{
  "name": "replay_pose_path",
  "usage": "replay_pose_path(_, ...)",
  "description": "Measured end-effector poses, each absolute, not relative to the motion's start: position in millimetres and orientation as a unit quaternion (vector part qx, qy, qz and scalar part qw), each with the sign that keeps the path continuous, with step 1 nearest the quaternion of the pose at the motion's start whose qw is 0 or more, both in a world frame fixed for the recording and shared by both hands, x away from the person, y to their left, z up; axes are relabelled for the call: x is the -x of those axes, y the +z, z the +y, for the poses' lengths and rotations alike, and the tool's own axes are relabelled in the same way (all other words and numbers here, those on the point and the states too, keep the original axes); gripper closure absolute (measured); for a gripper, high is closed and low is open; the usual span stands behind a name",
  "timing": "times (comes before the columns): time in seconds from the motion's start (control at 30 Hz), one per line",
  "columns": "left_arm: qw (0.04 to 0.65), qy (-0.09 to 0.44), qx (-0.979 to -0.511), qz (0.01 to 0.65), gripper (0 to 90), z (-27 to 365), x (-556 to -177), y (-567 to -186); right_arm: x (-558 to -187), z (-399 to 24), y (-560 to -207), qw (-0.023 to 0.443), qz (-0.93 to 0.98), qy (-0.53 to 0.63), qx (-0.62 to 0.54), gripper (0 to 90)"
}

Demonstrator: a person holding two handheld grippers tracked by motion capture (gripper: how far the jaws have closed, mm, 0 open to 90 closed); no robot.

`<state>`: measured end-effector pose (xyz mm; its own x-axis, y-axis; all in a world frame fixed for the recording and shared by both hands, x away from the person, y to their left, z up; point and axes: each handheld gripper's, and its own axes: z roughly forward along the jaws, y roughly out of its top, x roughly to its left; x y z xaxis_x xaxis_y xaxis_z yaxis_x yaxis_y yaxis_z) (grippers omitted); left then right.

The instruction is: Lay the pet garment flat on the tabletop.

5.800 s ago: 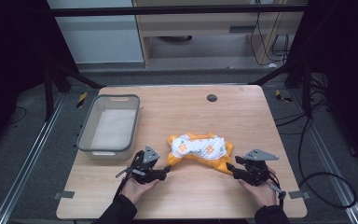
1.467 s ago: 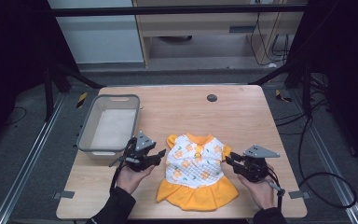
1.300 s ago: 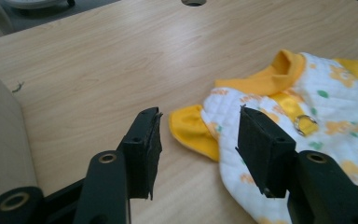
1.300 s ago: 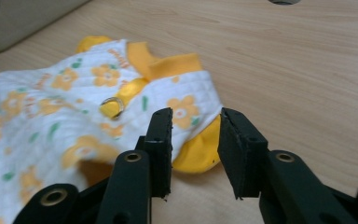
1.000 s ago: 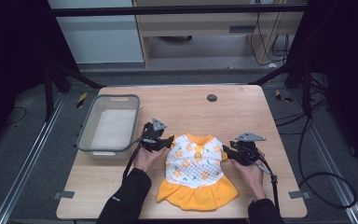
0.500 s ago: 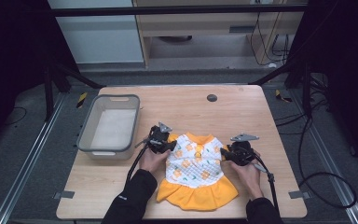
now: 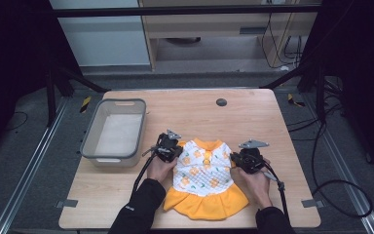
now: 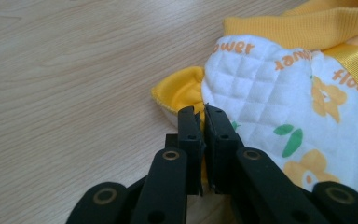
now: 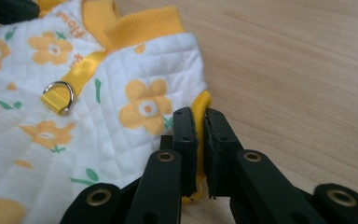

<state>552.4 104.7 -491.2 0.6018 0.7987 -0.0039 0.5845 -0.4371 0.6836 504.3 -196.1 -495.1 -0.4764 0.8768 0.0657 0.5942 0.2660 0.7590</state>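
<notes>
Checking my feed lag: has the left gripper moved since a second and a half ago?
Yes. The left gripper has moved away from the bin, onto the dress's sleeve.

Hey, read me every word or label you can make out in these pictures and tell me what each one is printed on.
"flower", orange letters on the white quilted front of the little dress, left gripper view, near its shoulder.
"flower" again, tilted, beside the yellow collar.
"flo", cut off at the edge of that view.
"flow", partly readable, upside down by the yellow strap in the right gripper view.
High view: the dress print is too small to read.
</notes>
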Motion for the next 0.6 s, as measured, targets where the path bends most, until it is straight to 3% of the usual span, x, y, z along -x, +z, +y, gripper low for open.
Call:
replay_pose_path(0.17,0.374,0.183,-0.809,0.415,86.4,122,-539,-469,-498,-192,-477,0.217,0.772,0.394,-0.449,84.3)
replay_pose_path(0.4,0.412,0.255,-0.78,0.397,86.5,133,-520,-426,-503,-179,-443,0.248,0.759,0.44,-0.41,83.9)
replay_pose_path(0.6,0.4,0.29,-0.766,0.412,85.8,130,-532,-420,-526,-165,-425,0.304,0.74,0.439,-0.409,83.0)
